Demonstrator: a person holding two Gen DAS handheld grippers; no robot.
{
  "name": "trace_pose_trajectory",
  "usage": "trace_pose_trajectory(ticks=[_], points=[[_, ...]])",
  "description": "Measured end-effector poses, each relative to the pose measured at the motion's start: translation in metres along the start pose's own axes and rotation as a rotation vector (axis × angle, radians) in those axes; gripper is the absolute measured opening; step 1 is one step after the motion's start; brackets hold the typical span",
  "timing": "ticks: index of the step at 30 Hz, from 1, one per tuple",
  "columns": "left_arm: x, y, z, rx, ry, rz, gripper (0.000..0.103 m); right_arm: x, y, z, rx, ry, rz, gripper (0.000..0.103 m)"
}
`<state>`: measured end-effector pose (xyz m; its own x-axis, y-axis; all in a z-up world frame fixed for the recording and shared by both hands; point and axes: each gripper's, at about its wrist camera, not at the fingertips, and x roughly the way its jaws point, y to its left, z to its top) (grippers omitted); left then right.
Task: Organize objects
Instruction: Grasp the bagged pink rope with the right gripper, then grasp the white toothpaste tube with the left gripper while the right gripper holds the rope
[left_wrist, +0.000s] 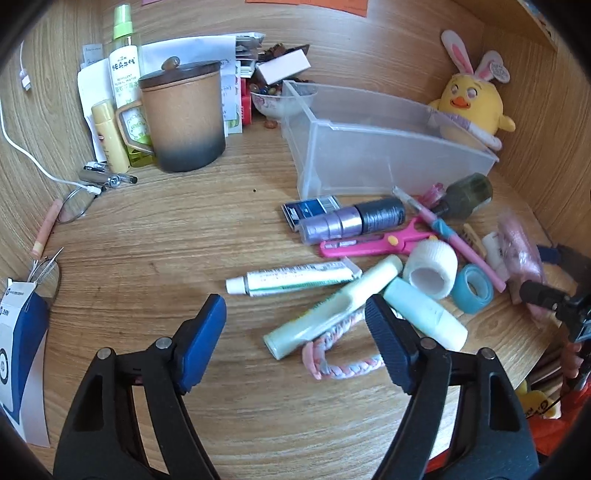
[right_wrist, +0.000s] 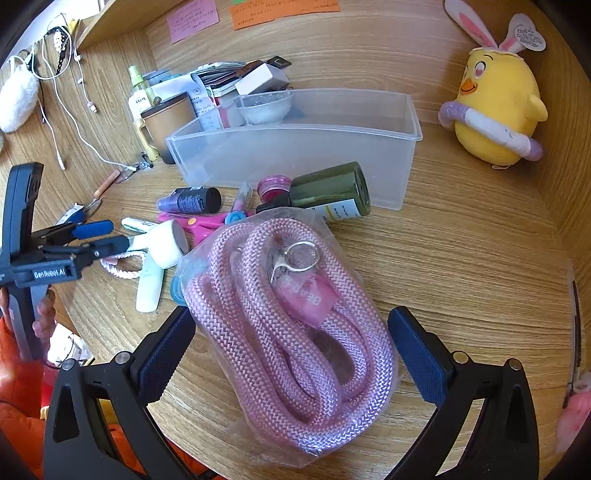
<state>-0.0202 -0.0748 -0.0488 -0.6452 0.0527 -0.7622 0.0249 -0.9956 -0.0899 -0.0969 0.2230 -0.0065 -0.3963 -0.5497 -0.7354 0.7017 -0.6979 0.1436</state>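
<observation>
Left gripper (left_wrist: 295, 321): angled down, jaws apart astride pale green tube (left_wrist: 332, 308), not gripping; clear bin (left_wrist: 369, 147): nothing inside

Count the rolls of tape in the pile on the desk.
2. A white gauze tape roll stands in the middle of the pile; a blue tape roll lies right beside it, touching. Others may be hidden under the bagged pink rope.

Brown lidded mug (left_wrist: 183, 116), green spray bottle (left_wrist: 125, 70), yellow plush chick (right_wrist: 496, 107), eyeglasses (left_wrist: 75, 203), sticky notes (right_wrist: 192, 18)
</observation>
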Motion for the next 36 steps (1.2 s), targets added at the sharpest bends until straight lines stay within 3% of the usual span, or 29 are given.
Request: trace_pose_trajectory(ticks=[4,7,9,17,21,27,31,36], points=[[0.001,0.011,0.010,-0.004,-0.003,0.041,0.074,0.002,0.000,0.001,0.003,0.005,-0.005,0.102],[0.010,0.015,0.014,0.029,0.023,0.065,0.065,0.005,0.000,0.002,-0.003,0.017,-0.015,0.090],[0.017,0.019,0.017,0.041,0.055,0.048,0.062,0.007,-0.001,0.004,-0.001,0.022,-0.021,0.082],[0.036,0.016,0.030,0.121,0.149,-0.001,0.060,0.007,-0.009,0.006,0.025,0.011,-0.010,0.070],[0.030,0.024,0.039,0.041,0.158,-0.061,0.062,0.003,-0.011,0.006,0.030,0.001,-0.032,0.066],[0.038,0.028,0.044,-0.100,0.176,-0.036,0.064,0.003,-0.012,0.009,0.036,-0.010,-0.049,0.063],[0.036,0.021,0.042,-0.071,0.144,0.022,0.063,0.002,-0.012,0.009,0.028,-0.019,-0.058,0.060],[0.029,0.030,0.036,-0.080,0.121,0.037,0.058,-0.001,-0.021,0.010,0.048,-0.023,-0.068,0.059]])
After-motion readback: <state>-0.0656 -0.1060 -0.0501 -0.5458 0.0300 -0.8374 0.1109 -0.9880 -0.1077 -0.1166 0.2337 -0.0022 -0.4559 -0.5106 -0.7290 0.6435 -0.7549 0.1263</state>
